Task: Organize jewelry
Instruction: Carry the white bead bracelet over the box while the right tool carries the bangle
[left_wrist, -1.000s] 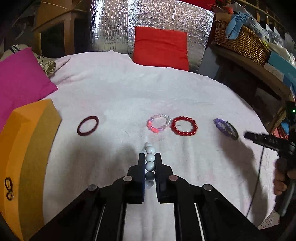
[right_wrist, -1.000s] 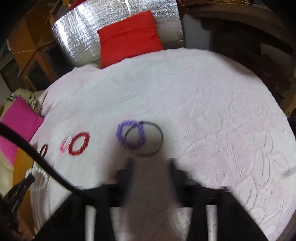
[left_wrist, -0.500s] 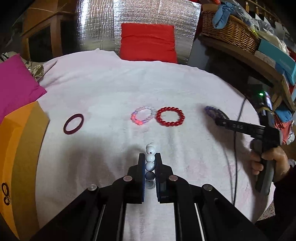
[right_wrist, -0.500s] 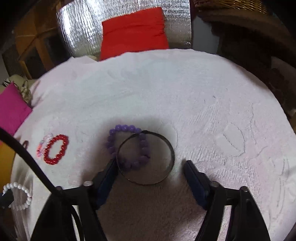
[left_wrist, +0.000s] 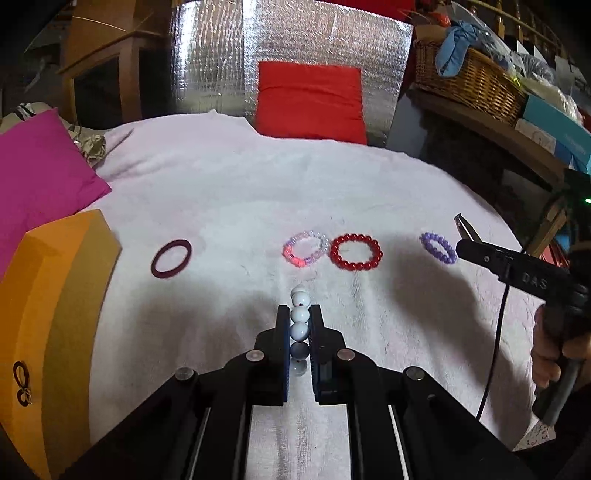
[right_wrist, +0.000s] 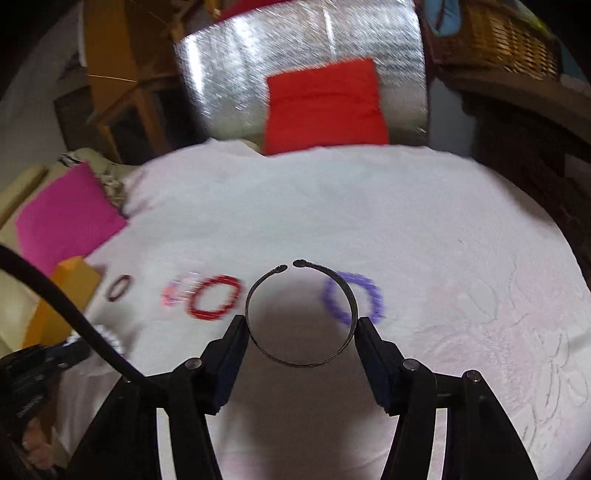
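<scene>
Two grips: your left gripper (left_wrist: 299, 325) pinches the white bead bracelet (left_wrist: 299, 314); the right gripper (right_wrist: 301, 325) spans the open metal bangle (right_wrist: 301, 314). Hold the thin, springy bangle lightly across its sides.

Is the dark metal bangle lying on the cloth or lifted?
Lifted: the right gripper pinches the bangle between its pads, above the cloth.

both tools are matte black. the left gripper (left_wrist: 299, 332) has blue-edged pads and forked arms with round silver screws. the right gripper (right_wrist: 301, 328) has the same build, with dark blue pads. seen from the left, its pistol-like body carries pale raised letters, a thin black cable (left_wrist: 495, 343) and a green light.
</scene>
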